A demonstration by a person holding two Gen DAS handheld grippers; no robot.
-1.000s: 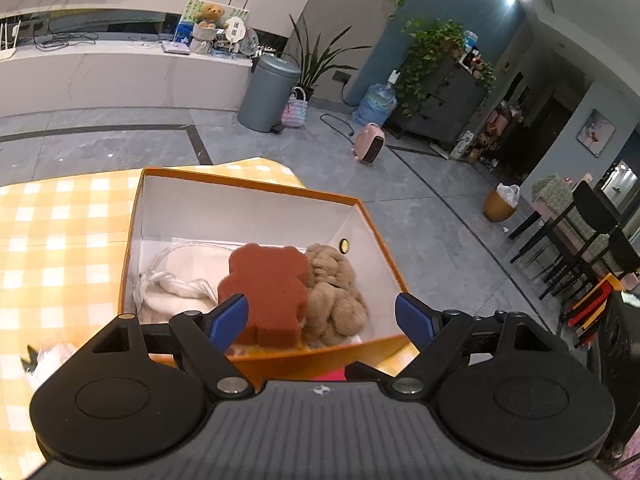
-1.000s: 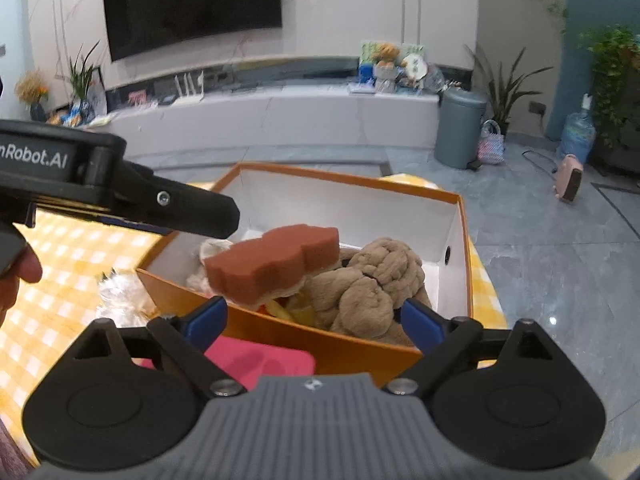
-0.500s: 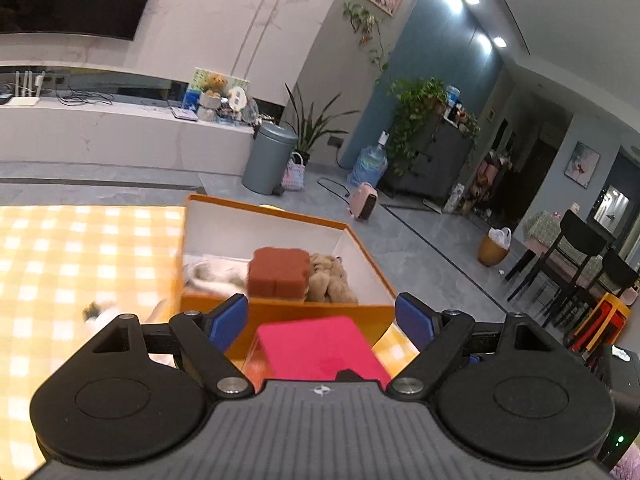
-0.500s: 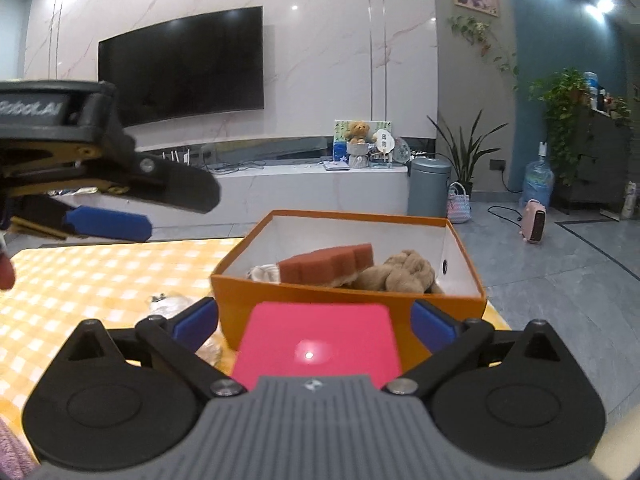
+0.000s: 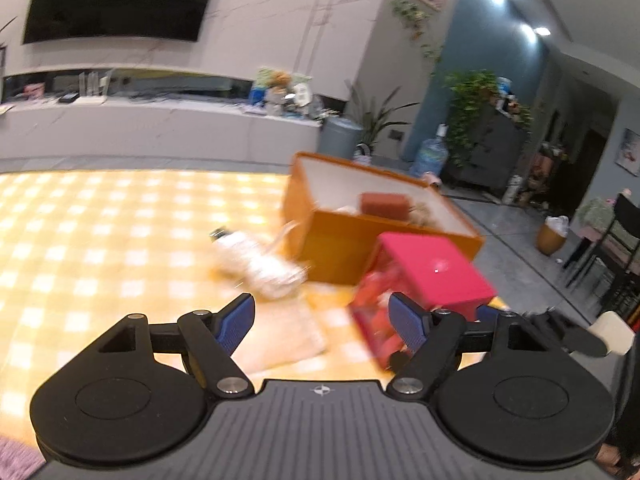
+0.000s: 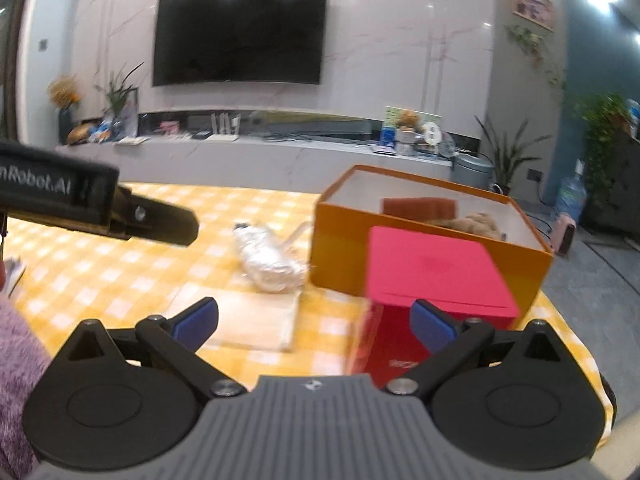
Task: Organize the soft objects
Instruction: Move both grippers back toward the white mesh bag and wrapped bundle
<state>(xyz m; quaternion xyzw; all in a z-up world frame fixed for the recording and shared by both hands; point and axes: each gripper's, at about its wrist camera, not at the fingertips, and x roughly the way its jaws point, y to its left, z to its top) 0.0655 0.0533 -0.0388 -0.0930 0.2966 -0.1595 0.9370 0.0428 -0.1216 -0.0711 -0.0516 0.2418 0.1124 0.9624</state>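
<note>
An orange box stands at the table's far right. In it lie a red-brown sponge and a brown plush. A clear-wrapped white bundle lies left of the box, with a flat cream cloth in front of it. My left gripper hovers over the cloth; its jaws are closing with nothing between them. My right gripper is open and empty, just right of the left one, whose finger shows.
A red box with a pink lid stands against the orange box's near wall, close to both grippers. The yellow checked tablecloth stretches away to the left. A fuzzy purple sleeve shows at the lower left. The table edge runs just right of the boxes.
Both grippers have drawn back from over the orange box and sunk lower. The box now sits farther off, and the wrapped bundle and cream cloth have come into view. The left jaws have narrowed slightly.
</note>
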